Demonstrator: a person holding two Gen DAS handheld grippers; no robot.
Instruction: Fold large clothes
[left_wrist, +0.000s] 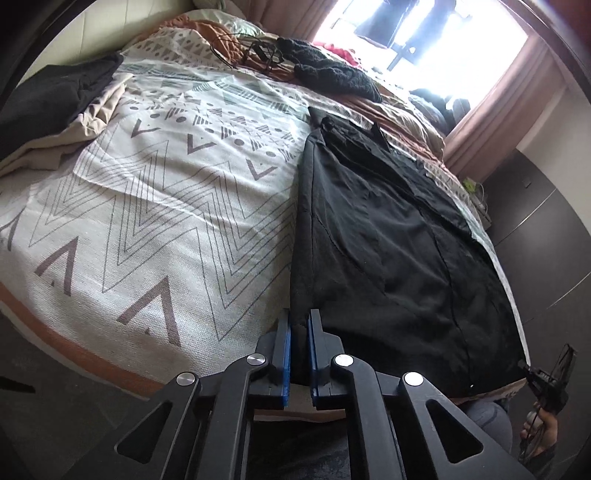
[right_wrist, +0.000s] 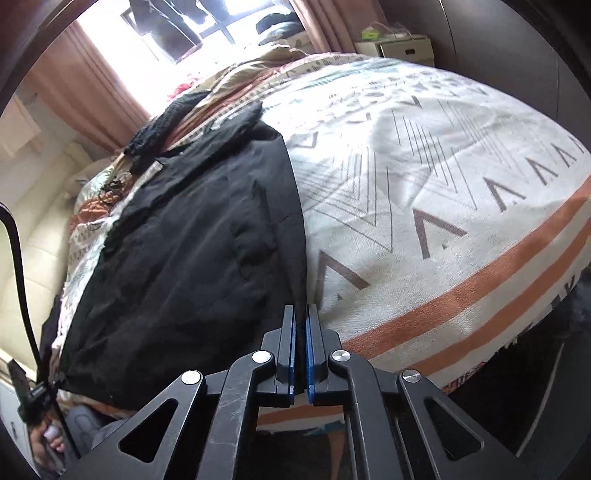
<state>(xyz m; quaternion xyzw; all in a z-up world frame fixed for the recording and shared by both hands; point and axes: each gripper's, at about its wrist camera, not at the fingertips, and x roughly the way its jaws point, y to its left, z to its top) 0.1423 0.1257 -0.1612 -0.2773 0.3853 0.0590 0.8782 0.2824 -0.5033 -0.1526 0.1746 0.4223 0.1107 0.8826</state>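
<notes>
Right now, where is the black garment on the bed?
The black garment lies flat on the patterned blanket at the bed's near edge, right in the left wrist view; the left gripper and right gripper pinch its near corners.

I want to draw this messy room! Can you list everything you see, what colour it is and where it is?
Blanket: one, white with grey zigzags and an orange stripe, covering the bed.
Black shirt: one, spread flat on the blanket, near edge pinched by both grippers.
Fuzzy black garment: one, far end of the bed.
Dark and beige clothes: one heap, far left of the bed.
Curtains: pink, beside the bright window.
Left gripper: black, blue pads, shut on the shirt's corner.
Right gripper: same, shut on the other corner.
</notes>
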